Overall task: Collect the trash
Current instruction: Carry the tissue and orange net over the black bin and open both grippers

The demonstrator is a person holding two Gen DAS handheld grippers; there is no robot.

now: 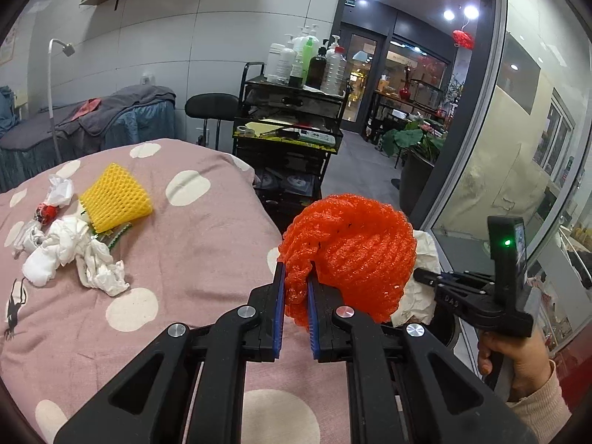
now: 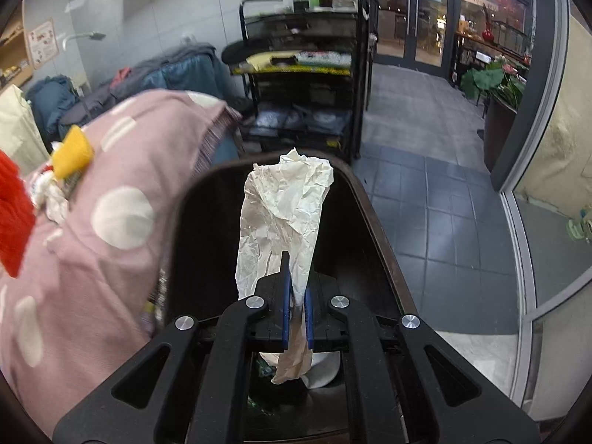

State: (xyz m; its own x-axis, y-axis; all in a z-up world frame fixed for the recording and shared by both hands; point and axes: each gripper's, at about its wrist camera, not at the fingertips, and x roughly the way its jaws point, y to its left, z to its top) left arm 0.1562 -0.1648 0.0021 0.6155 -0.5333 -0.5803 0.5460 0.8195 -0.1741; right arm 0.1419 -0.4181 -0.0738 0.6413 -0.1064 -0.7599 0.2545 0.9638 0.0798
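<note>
The right gripper (image 2: 296,296), clenched on crumpled paper (image 2: 285,214), hangs over the bin (image 2: 373,214); released off-centre, the paper could miss the bin.

Two foam nets (image 1: 347,255) (image 1: 114,198), one dark bin (image 2: 373,218)

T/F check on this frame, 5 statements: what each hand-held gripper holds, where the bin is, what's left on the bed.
1. The left hand-held gripper is shut on an orange foam net. True.
2. The right hand-held gripper is open. False: it is shut on crumpled paper.
3. The paper hangs over a dark bin. True.
4. The yellow foam net is in the bin. False: it lies on the bed.
5. White tissues lie on the bed. True.
</note>
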